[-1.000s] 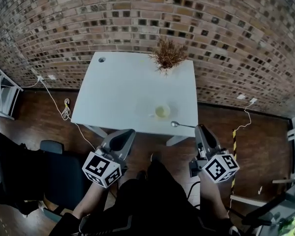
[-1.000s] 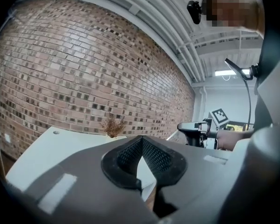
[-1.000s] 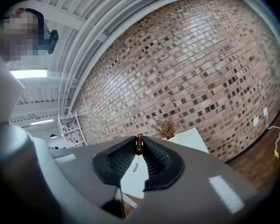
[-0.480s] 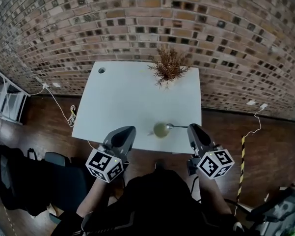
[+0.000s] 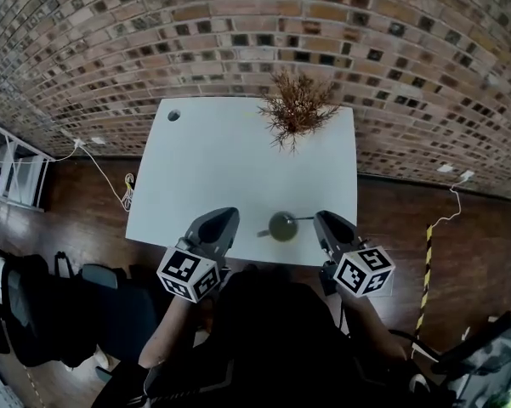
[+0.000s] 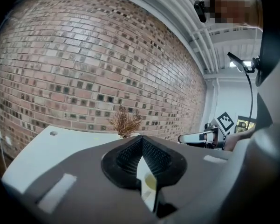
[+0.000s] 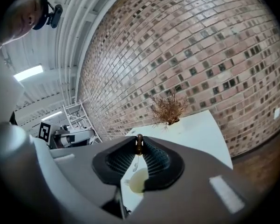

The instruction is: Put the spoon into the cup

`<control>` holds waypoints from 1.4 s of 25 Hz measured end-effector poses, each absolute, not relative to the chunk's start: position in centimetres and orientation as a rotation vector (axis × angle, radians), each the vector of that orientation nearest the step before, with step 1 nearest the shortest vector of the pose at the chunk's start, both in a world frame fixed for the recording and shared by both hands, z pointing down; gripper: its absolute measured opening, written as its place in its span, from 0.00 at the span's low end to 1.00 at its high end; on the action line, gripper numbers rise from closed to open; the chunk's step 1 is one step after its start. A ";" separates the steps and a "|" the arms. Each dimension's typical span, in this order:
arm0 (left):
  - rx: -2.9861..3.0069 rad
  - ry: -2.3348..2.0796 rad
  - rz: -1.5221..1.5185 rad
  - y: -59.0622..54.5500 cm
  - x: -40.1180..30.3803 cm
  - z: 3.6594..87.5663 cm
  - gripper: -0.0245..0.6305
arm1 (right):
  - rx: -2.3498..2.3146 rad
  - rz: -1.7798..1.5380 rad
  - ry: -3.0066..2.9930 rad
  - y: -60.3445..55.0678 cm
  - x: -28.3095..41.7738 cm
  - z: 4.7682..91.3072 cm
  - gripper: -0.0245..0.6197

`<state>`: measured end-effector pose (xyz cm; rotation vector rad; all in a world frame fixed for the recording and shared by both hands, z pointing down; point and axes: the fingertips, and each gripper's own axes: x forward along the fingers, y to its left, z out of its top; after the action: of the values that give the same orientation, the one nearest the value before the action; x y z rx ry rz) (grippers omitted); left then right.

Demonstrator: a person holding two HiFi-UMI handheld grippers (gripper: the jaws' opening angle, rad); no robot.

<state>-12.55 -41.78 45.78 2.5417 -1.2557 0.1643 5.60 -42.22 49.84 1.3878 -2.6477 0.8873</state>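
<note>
A pale yellow-green cup (image 5: 281, 227) with its small handle to the left stands near the front edge of the white table (image 5: 221, 160). My right gripper (image 5: 320, 218) is just right of the cup and shut on the metal spoon (image 5: 303, 218), whose bowl end reaches over the cup's right rim. In the right gripper view the spoon's brown handle tip (image 7: 139, 143) sticks up between the closed jaws of the right gripper (image 7: 139, 147), with the cup (image 7: 139, 181) below. My left gripper (image 5: 224, 217) hovers over the front edge left of the cup, shut and empty; through its (image 6: 142, 143) slit the cup (image 6: 149, 183) shows.
A dried brown plant (image 5: 296, 109) stands at the table's far edge by the brick wall. A cable hole (image 5: 173, 116) is at the far left corner. A white cable (image 5: 126, 195) lies on the wooden floor at left, dark chairs (image 5: 34, 313) beside me.
Both grippers have moved forward and down to the table's front edge. The spoon has travelled left with the right gripper, from right of the cup to over its rim.
</note>
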 end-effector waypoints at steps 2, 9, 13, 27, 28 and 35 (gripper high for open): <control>2.548 -1.216 0.187 -42.4 -12.4 47.1 0.03 | 1.398 0.915 -2.601 -42.6 5.4 51.1 0.12; 2.528 -1.123 0.245 -43.4 -12.9 52.2 0.03 | 1.439 1.031 -2.493 -42.8 4.2 55.4 0.12; 2.506 -1.100 0.298 -43.2 -12.8 54.3 0.03 | 1.437 1.023 -2.452 -43.1 3.9 57.2 0.12; 2.504 -1.056 0.381 -42.7 -11.8 57.6 0.03 | 1.446 1.079 -2.369 -42.4 3.6 61.6 0.12; 2.504 -1.051 0.381 -42.6 -11.7 57.7 0.03 | 1.444 1.076 -2.368 -42.5 3.5 61.7 0.12; 2.500 -1.046 0.390 -42.5 -11.5 58.2 0.03 | 1.429 1.067 -2.355 -42.1 2.8 62.4 0.12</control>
<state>-11.52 -42.53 58.24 2.5000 -1.0462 0.3896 2.84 -42.11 62.44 1.4286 -2.3550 1.0671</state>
